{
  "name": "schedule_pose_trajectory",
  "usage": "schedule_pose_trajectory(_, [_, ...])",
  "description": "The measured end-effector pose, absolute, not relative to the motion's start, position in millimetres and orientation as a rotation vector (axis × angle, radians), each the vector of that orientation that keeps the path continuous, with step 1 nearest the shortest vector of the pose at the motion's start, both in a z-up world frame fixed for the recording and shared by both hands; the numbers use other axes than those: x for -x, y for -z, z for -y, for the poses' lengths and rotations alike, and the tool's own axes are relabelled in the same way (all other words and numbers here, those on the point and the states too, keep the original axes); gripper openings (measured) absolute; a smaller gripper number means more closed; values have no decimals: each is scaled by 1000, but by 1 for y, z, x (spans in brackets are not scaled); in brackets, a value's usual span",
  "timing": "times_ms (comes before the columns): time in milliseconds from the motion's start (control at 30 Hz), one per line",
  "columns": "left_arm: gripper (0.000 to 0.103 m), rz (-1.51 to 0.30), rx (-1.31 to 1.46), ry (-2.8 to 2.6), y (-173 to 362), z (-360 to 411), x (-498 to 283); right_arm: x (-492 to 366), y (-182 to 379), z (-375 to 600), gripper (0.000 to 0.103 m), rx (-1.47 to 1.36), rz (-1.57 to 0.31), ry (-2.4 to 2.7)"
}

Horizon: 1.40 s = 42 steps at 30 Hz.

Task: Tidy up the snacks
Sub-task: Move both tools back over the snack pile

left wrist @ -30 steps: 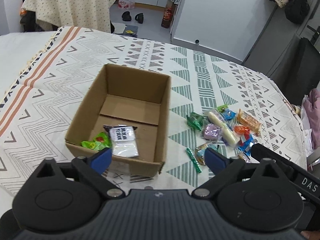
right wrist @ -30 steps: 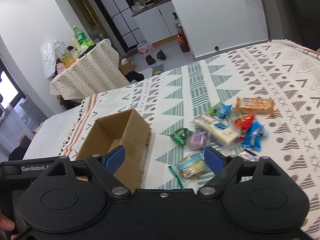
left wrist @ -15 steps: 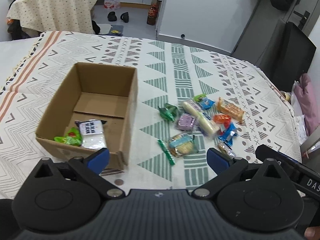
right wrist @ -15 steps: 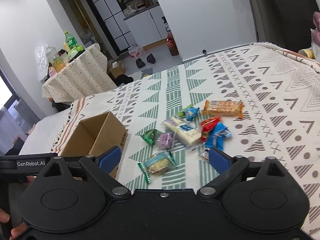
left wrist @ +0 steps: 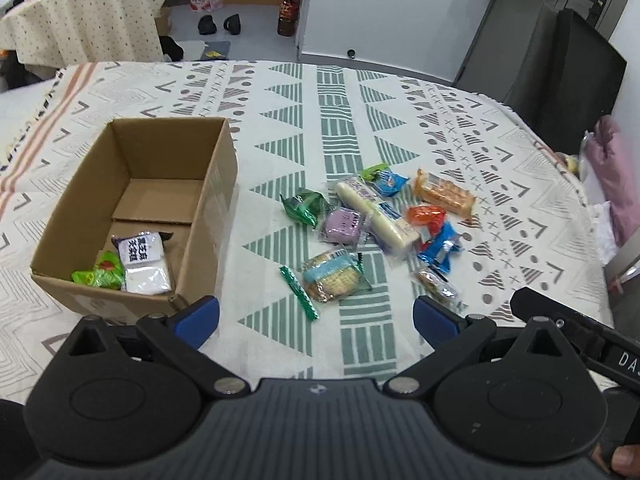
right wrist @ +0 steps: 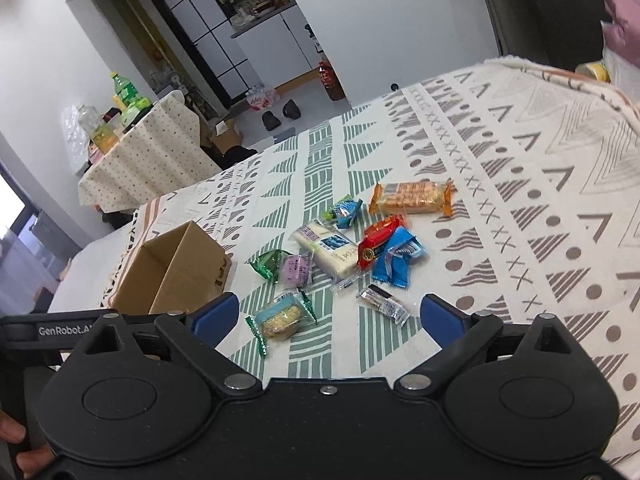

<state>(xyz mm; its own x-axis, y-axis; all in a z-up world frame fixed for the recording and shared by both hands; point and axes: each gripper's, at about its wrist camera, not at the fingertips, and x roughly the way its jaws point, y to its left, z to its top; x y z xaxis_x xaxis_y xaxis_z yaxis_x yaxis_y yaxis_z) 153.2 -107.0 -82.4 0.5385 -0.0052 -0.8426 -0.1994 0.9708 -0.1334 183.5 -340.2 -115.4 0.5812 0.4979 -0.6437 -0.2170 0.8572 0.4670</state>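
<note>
Left gripper (left wrist: 316, 318) fingers spread, right gripper (right wrist: 329, 318) likewise, above snacks (left wrist: 372, 232)

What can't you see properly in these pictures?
- Inside the box: in the right wrist view its near wall hides the snacks; only the left wrist view shows the green packet and white packet.
- The white packet's print: too small to read.
- The small clear packet in the left wrist view: blurred, contents unclear.
- The pink cloth: cut off by the right edge.
- Both grippers' handles: hidden below the frame.
</note>
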Motion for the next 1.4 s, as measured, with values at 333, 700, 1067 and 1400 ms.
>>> schedule_pose_trajectory(333, [102,-1019,231,-117,103,111,-173,-205,138,339,81,-371,-900,-434])
schedule_pose_trajectory(700, [98,-1035,254,-112,128,111,-202,-230,165,339,57,-397,-962,-435])
schedule_pose_trajectory(1067, [90,-1075,274,-114,157,113,-227,-250,186,333,50,-388,-1000,-441])
schedule_pose_trajectory(1400, [90,-1096,280,-150,185,116,-243,-260,207,328,45,-369,-1047,-462])
